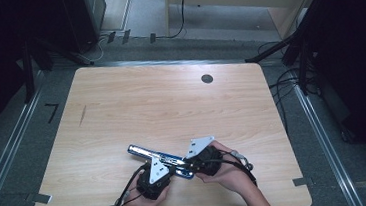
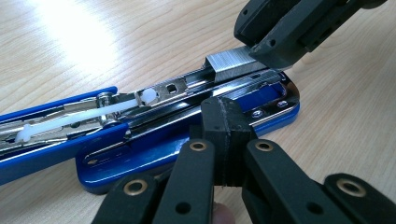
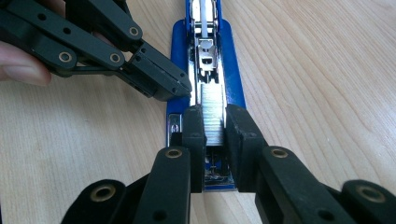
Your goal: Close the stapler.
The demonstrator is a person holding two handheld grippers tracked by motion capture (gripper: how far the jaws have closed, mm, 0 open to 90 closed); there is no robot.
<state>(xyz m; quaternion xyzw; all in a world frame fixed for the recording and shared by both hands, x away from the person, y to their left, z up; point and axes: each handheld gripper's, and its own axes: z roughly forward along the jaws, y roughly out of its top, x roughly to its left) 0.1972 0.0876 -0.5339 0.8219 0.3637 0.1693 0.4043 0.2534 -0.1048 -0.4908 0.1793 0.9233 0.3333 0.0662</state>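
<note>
Right gripper (image 3: 215,128): jaws narrowed onto a strip of staples (image 3: 214,116), one pad on each long side, holding it over the open channel at the front end of the stapler (image 3: 231,60).
Left gripper (image 2: 224,135): jaws fully closed with nothing between them; its tip presses on the stapler's blue base, just beside the channel, to pin it down.
Stapler: lies open and flat near the table's front edge, between the two hands; in the high view its chrome lid (image 1: 140,150) is swung out away from the base, toward the table's left side.
Staples: partly in the channel, the rear end toward the white pusher (image 2: 148,96), apart from it.
Doing it well: I judge the strip should be kept level and in line with the channel, lowered until it seats, then let go gently; the left gripper should keep holding the stapler so it does not skid.
Risk: a tilt could jam or snap the strip.
Table (image 1: 171,104): pale wood, bare beyond the stapler, with a round cable hole (image 1: 207,79) at the far side.
Room: grey floor, dark stands and loose cables beyond the table.
</note>
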